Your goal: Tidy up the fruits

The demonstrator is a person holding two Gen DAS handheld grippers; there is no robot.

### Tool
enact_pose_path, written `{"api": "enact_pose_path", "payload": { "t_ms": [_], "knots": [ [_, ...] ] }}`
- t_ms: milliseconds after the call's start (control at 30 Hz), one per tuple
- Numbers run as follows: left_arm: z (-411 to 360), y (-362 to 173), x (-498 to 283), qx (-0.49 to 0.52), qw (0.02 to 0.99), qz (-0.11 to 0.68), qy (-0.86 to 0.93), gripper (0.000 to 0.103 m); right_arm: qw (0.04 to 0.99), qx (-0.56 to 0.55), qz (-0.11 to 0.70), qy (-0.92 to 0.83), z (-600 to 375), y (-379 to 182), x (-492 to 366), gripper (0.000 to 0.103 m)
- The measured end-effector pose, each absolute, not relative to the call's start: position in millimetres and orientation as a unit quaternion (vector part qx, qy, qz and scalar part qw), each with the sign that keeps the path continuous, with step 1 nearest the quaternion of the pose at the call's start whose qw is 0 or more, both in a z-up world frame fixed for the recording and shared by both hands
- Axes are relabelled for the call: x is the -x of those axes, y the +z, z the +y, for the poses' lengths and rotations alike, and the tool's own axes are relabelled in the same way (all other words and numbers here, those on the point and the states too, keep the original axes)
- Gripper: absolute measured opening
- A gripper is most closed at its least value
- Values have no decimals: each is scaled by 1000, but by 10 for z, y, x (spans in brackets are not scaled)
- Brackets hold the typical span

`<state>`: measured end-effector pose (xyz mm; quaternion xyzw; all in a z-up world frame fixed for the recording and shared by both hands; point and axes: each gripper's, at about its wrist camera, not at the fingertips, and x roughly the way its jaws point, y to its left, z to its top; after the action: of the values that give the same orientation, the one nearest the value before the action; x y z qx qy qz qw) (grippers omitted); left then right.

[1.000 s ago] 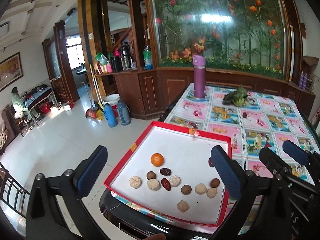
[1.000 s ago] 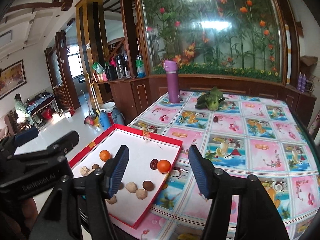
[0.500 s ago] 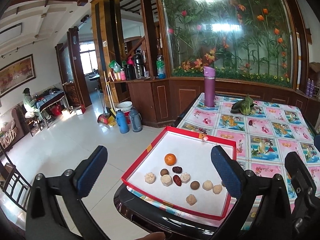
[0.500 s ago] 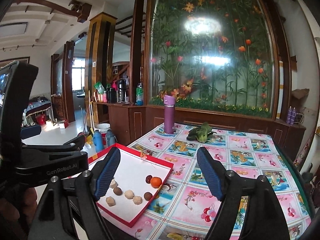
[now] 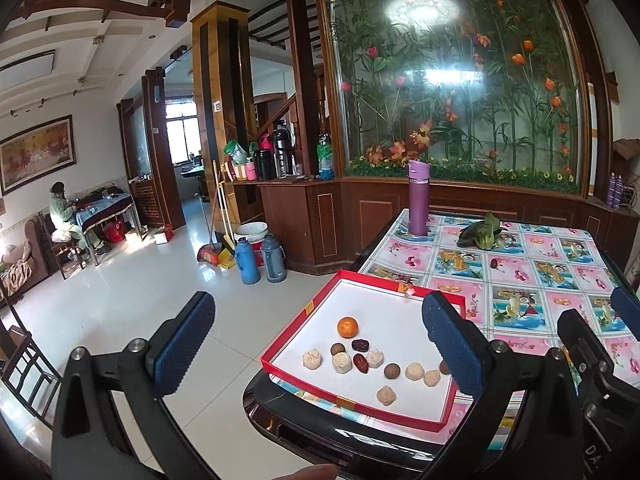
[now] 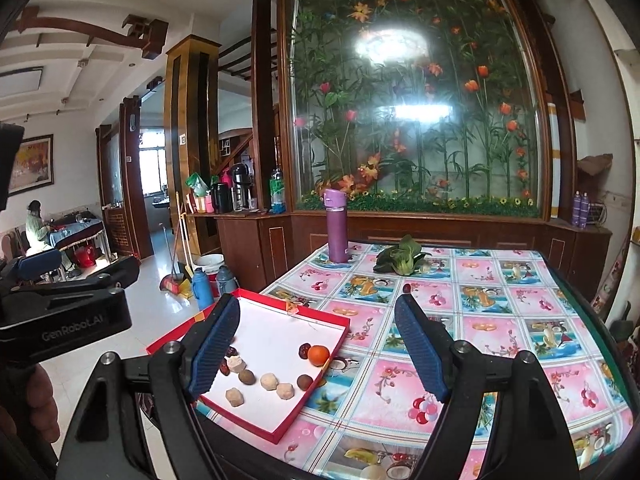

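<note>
Two grippers, both empty. From the left wrist view, my left gripper [image 5: 316, 340] stands wide open with nothing between its blue pads, held off the near edge of the bench [image 5: 532, 276]. The red tray [image 5: 362, 276] lies at the bench's near left corner. Inside the tray I see an orange [image 5: 347, 327] toward its middle, with dark dates, brown round fruits and pale peeled fruits [image 5: 386, 395] scattered nearer its front rim. A purple flask [image 5: 418, 200] stands upright beyond the tray, a leafy green [image 5: 480, 234] to the flask's right.

From the right wrist view, my right gripper [image 6: 320, 348] is likewise spread wide and holds nothing. A second orange [image 6: 318, 355] rests against the tray's right wall [image 6: 340, 340], a dark date [image 6: 305, 350] touching it. One small dark fruit [image 6: 407, 288] lies on the bench outside the tray, near the leafy green.
</note>
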<state>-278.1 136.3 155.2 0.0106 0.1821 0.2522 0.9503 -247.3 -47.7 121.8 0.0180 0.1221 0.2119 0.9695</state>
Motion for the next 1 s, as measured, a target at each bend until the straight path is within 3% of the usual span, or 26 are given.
{"api": "enact_pose_path", "payload": {
  "t_ms": [1000],
  "knots": [
    [1529,1463,2777,-6,951,194,240,103,958,-22,174,225,-347,1064,2382,80]
  ]
}}
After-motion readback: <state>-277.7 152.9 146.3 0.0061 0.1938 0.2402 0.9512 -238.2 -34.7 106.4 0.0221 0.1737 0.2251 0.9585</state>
